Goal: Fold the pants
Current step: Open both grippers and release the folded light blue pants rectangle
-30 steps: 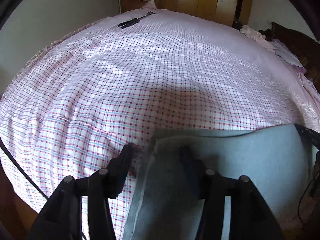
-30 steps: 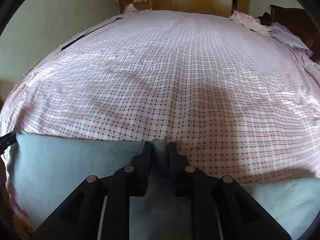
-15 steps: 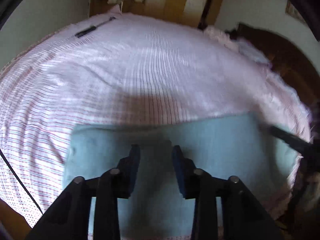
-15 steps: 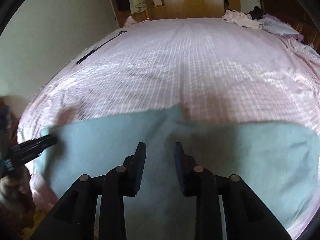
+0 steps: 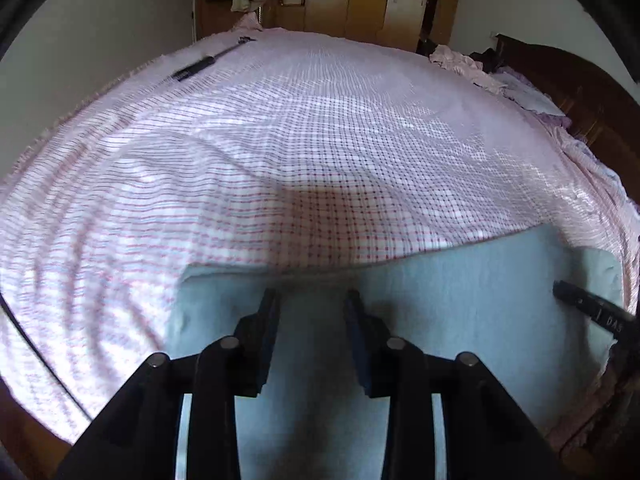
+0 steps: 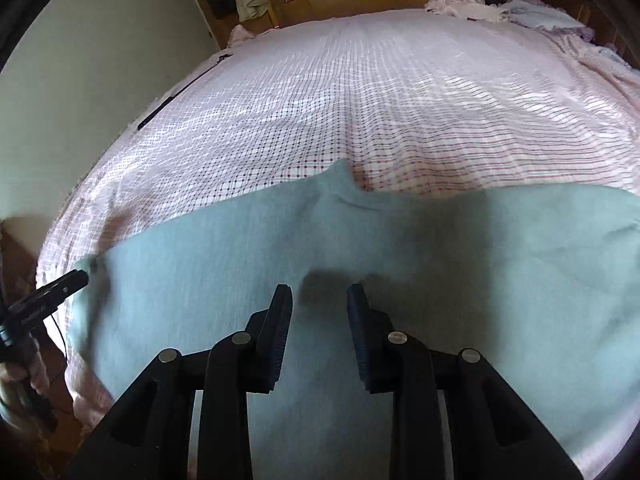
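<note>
A checked pink-and-white bedspread (image 5: 320, 160) covers the whole bed, and the light blue-grey pants (image 6: 360, 280) lie flat across its near edge, spread widthways in front of both tools. The cloth looks laid out in one broad band with nothing lifted, so my judgement is that a fold has been set down and the hands are between grips; the next move would call for choosing an end or edge of the band, pinching it, and carrying it across onto the rest while keeping the layers square. The left gripper (image 5: 312, 300) hovers over the left part of the pants with its jaws spread and nothing between them; the right gripper (image 6: 319, 296) is likewise spread and empty over the middle. The right wrist view alone shows a small peak of cloth (image 6: 340, 176) poking up from the far edge onto the bedspread, and the pants running on to the right border. The left wrist view alone shows the pants' left end, squared off on the bedspread, and a dark slim tool (image 5: 204, 64) lying far off near the bed's far-left edge, seen more clearly there.
</note>
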